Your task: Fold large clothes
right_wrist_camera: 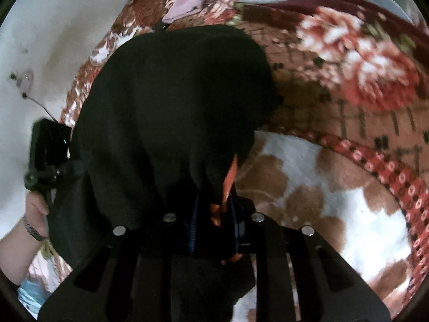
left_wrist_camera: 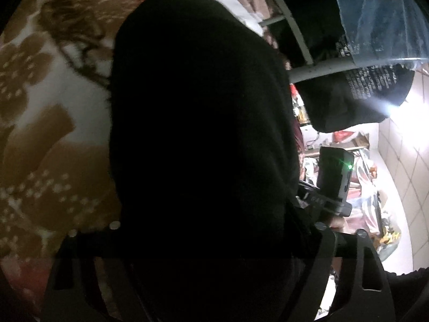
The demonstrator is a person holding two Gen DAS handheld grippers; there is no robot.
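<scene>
your right hand-held gripper [right_wrist_camera: 226, 187] pinches the black garment [right_wrist_camera: 174, 102], which fills mid-frame over the floral blanket [right_wrist_camera: 348, 80]. your left hand-held gripper [left_wrist_camera: 187, 241] is buried in the fabric; its grip can't be told.

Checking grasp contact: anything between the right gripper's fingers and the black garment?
Nothing separate. In the right wrist view the black garment itself bunches between the right gripper fingers, orange pads showing beside it.
</scene>
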